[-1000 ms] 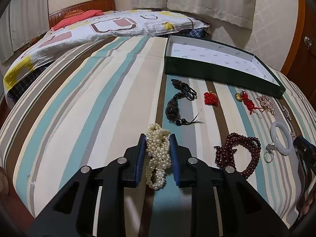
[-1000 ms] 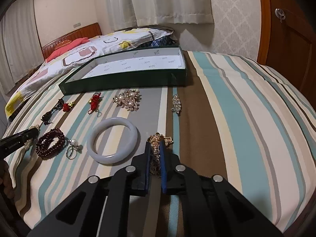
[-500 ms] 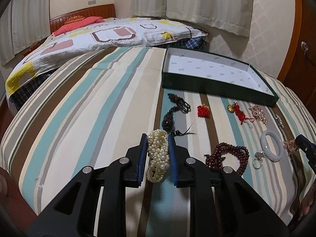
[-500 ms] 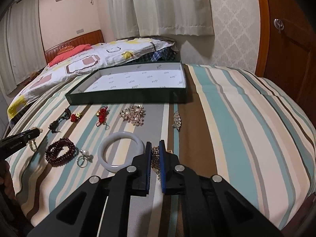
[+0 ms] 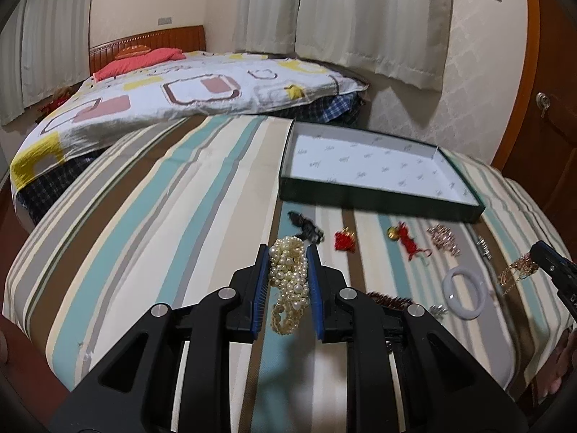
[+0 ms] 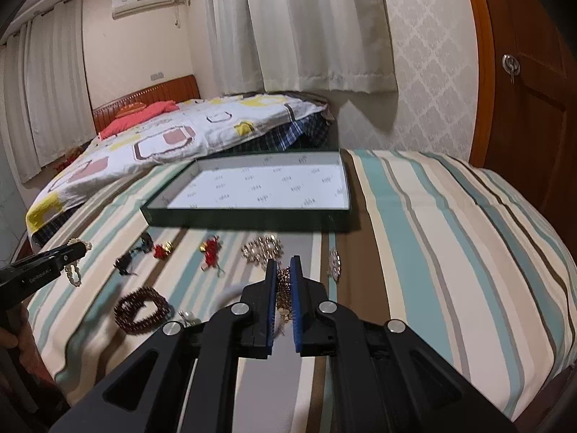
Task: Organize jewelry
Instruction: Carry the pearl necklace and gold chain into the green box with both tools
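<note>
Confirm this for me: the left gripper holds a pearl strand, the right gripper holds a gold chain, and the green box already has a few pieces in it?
Not quite: the green box is empty, as the right wrist view shows. The left gripper does hold the pearl strand, and the right gripper the gold chain.

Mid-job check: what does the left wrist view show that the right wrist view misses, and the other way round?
Only the left wrist view shows the white bangle whole; in the right wrist view it is mostly hidden behind the gripper.

Only the right wrist view shows the wall air conditioner and the dark red bead bracelet whole.

Both show the green box, nothing in it, the left gripper shut on the pearl strand, the right gripper shut on the gold chain, and the red knot charm.
</note>
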{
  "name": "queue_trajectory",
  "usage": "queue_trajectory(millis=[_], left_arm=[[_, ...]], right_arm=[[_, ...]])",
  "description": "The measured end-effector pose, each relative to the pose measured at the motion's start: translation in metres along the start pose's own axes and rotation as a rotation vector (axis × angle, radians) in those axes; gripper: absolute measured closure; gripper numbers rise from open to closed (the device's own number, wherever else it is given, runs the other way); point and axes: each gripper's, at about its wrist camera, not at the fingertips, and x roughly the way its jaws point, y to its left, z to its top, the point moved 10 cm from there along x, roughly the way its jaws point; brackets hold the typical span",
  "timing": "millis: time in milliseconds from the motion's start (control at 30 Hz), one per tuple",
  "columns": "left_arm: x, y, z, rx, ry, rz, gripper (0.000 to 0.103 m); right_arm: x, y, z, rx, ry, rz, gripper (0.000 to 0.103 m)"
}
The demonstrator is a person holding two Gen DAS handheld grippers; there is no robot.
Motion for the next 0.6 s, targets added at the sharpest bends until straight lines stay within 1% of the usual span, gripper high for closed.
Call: queue_trajectory(millis=[333,467,600], left_arm=[[-0.008,-0.02,0.042,0.012,-0.071,-0.034,0.083],[-0.003,-0.029,0.062,0.016,-0.099,-0.046,0.083],[0.01,-0.038,0.085,0.023,-0.12,-0.055,0.083]], right_arm=[[-0.003,0.004,0.046,-0.001,-0.09,0.019,0.095],[0.004,0.004,0.07,-0.011,-0.127,0.022,0.095],[0.018,0.0,0.095,-0.009,-0.158,0.026,0.095]])
